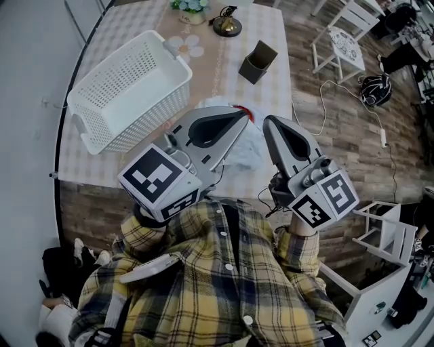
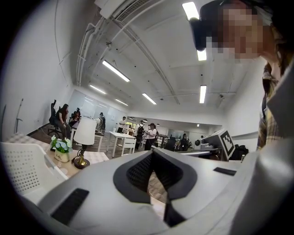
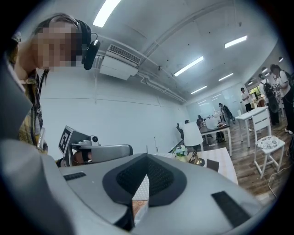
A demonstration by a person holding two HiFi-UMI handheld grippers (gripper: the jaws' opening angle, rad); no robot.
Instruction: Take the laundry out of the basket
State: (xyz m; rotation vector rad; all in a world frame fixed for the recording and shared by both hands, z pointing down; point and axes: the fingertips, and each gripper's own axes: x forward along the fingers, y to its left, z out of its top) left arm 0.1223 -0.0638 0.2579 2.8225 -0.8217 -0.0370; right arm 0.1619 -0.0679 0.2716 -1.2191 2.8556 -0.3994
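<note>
The white perforated laundry basket (image 1: 129, 91) stands on the checked table at the upper left of the head view, and no laundry shows inside it. Its wall also shows at the left of the left gripper view (image 2: 23, 170). A crumpled white cloth with a red part (image 1: 247, 150) lies on the table near the front edge, partly hidden under both grippers. My left gripper (image 1: 243, 116) hovers over the cloth's left side, held level with its jaws shut and empty (image 2: 153, 152). My right gripper (image 1: 270, 122) is held beside it at the cloth's right, also shut and empty (image 3: 147, 157).
At the far end of the table (image 1: 271, 88) stand a lamp (image 1: 226, 24), a flower pot (image 1: 190, 7) and a brown box (image 1: 258, 61). On the floor to the right are a white chair (image 1: 342, 41), a dark headset (image 1: 375, 89) with a cable, and a white stool (image 1: 383, 234).
</note>
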